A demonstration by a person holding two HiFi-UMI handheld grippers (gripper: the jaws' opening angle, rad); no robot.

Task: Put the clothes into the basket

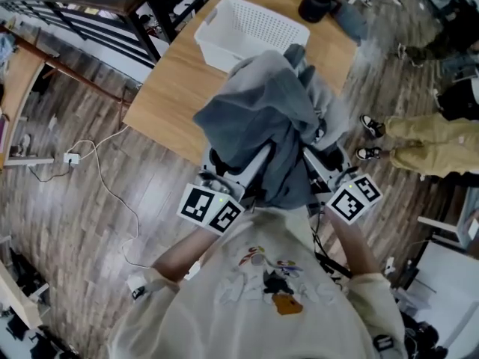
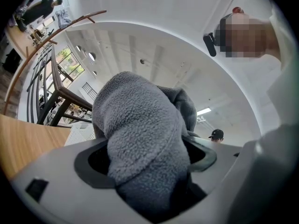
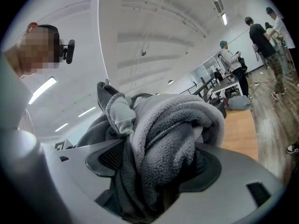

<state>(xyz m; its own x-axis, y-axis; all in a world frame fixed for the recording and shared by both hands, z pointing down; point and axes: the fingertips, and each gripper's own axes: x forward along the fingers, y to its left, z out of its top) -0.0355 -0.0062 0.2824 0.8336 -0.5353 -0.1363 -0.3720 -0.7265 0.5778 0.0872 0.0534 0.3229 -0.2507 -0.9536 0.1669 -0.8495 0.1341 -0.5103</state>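
A grey fleece garment [image 1: 269, 118] is held up in the air in front of me, bunched over both grippers. My left gripper [image 1: 258, 167] is shut on a fold of the fleece [image 2: 145, 148], which fills the space between its jaws. My right gripper [image 1: 307, 155] is shut on another thick fold with a cuff and zipper [image 3: 159, 143]. Both point upward, toward the ceiling. The white perforated basket [image 1: 251, 32] stands on the wooden table [image 1: 179, 81] beyond the garment, and nothing shows inside it.
A dark bag [image 1: 318, 2] rests at the table's far edge. A black railing [image 1: 97, 21] runs at the left. White cables [image 1: 97, 170] trail over the wood floor. A person's legs and shoes [image 1: 404, 137] are at the right, with other people farther off [image 3: 261, 36].
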